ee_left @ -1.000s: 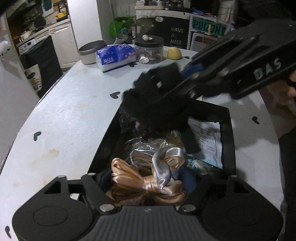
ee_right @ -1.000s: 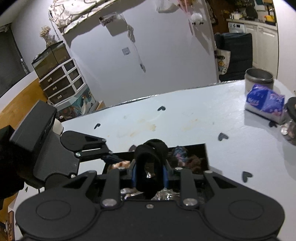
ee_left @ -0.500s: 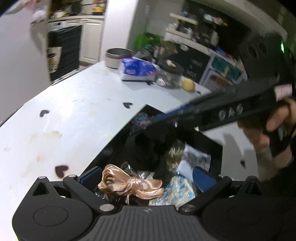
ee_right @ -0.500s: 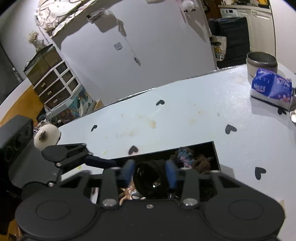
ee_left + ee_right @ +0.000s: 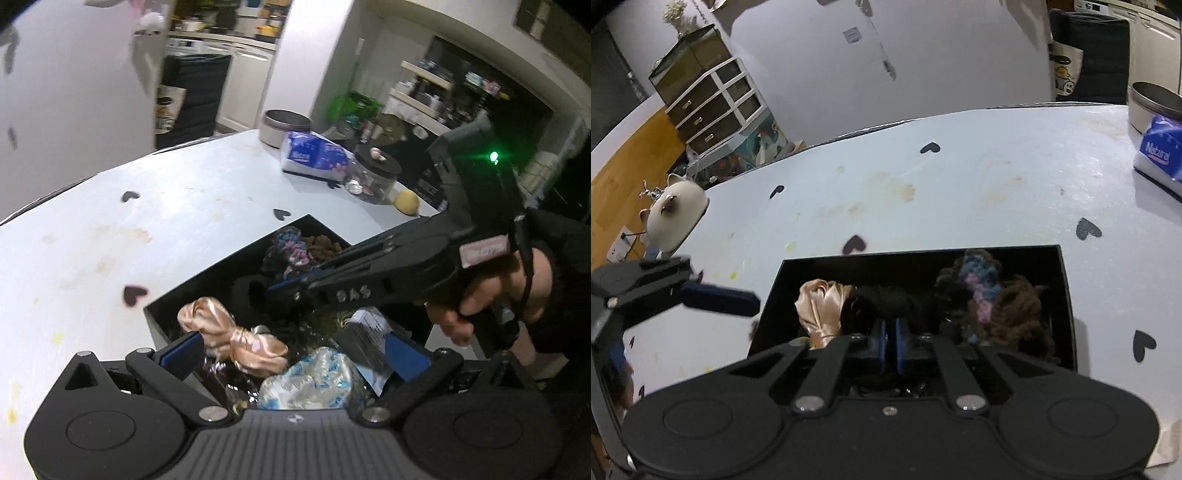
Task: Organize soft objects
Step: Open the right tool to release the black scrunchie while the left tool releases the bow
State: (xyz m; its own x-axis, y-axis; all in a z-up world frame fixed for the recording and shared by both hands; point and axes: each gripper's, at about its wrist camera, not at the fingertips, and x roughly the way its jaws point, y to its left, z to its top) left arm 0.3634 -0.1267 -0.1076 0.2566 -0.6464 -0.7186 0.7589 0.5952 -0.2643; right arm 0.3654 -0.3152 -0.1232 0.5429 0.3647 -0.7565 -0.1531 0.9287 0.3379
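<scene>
"Right wrist view first: which step of the tidying is this?"

"A drop-off, I'd say. The right gripper has just been closing and its pads are now pressed together, with nothing showing between them. The black scrunchie lies in the black box at lower centre of the frame, right at the gripper's tips. I cannot tell if a fold of it is caught."

"What else is in the box?"

"A satin bow just left of the black scrunchie, and a knitted scrunchie to the right. The box sits on the pale surface."

"And the other hand?"

"In the left wrist view the left gripper has just been opening. It is spread wide above the near end of the box, and its pads touch nothing."

"So what next?"

"Probably lift the right gripper clear without dragging the scrunchie out, then fetch or settle another soft piece. The left could come down on the bow, but the pile is crowded, so it needs a careful aim."
</scene>
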